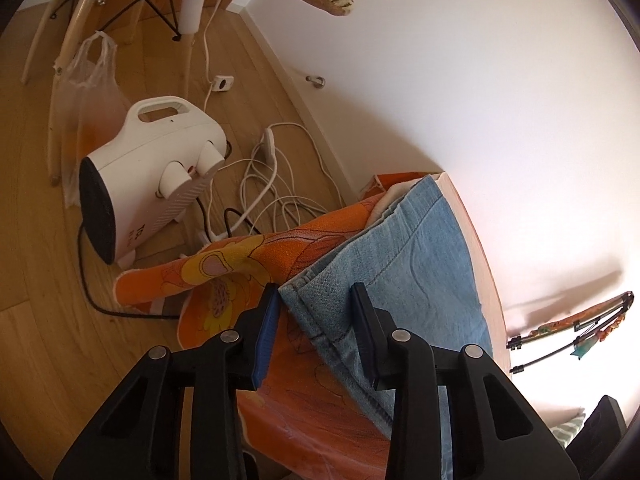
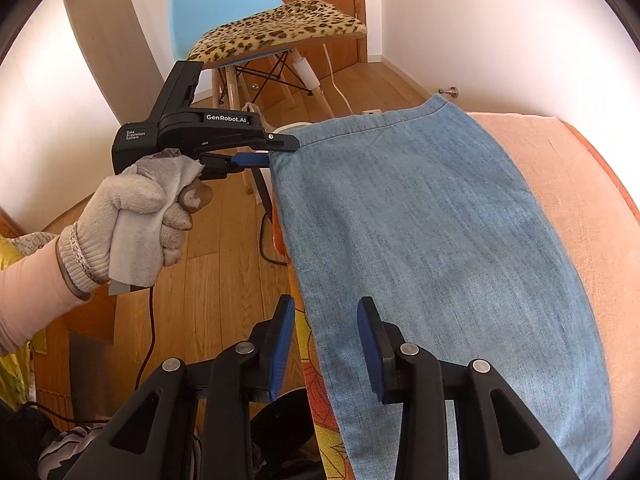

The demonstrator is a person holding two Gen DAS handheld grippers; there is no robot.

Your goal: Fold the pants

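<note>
Pants: the light blue denim pants (image 2: 432, 240) lie flat on a peach-topped surface with an orange floral cover (image 1: 248, 264); whether that surface is a desk or a bed cannot be told. One long edge runs along the surface's near side, straight ahead of both hand-held grippers.

Left hand-held gripper (image 2: 276, 151): seen from the right wrist view, its two fingers bracket the far corner of the pants at the hem. In its own view the jaws stand apart, with the denim corner lying between the blue pads (image 1: 266, 332) and not yet pinched. Released, I judge.

Right hand-held gripper (image 2: 326, 344): jaws spread, the near edge of the pants sitting just inside the gap. Also released, gripping nothing.

Hand: a gloved left hand (image 2: 140, 220) holds the left tool's handle, with a cloth or paper wrapped around it.

Why placed so: each tool straddles one end of the same long edge, probably so both ends can be pinched together and the cloth carried over evenly, keeping the fold line straight.

Step in hand: lining up the grasp; the fold itself looks not yet begun.

Beyond the grippers: a white fan heater (image 1: 152, 176) and loose cables (image 1: 272, 196) on the wooden floor, and a blue chair (image 2: 224, 12) with a leopard cushion (image 2: 280, 28).
</note>
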